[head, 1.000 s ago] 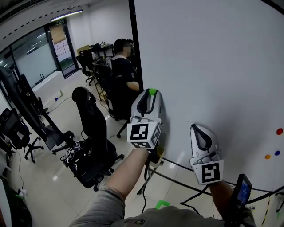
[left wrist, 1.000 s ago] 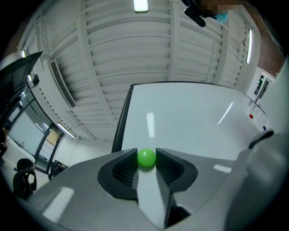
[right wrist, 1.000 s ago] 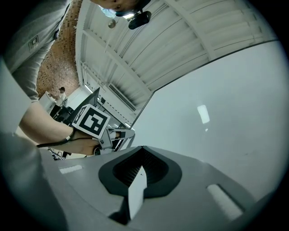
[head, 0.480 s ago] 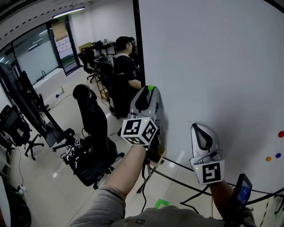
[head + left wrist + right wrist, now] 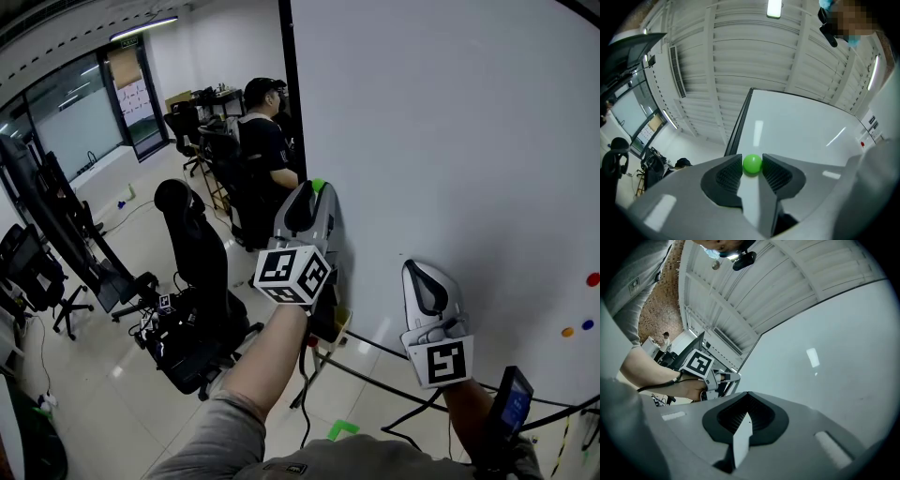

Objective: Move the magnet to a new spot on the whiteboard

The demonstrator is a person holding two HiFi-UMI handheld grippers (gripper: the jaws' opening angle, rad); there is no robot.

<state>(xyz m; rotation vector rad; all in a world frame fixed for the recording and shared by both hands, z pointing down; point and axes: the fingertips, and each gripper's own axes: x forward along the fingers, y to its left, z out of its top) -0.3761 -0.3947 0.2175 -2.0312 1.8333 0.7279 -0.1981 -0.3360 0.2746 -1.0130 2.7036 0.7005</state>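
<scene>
A small green ball magnet (image 5: 319,186) sits against the whiteboard (image 5: 450,141), near its left edge. My left gripper (image 5: 319,193) points up at the board with the magnet (image 5: 752,164) between its fingertips. Both ribbed pads touch the magnet, and the jaws are opening. My right gripper (image 5: 415,268) is lower and to the right, close to the board. Its jaws are shut with nothing between them (image 5: 747,394).
Red (image 5: 591,278), orange (image 5: 565,331) and blue (image 5: 587,324) magnets sit at the board's right edge. Left of the board a person (image 5: 264,141) sits at a desk, with a black office chair (image 5: 192,253) nearer me. Cables run along the floor below the board.
The left gripper has rolled, so its marker cube has swung left and tilted. Its tips and the green magnet have stayed at about the same place on the board. The right gripper has hardly moved.
</scene>
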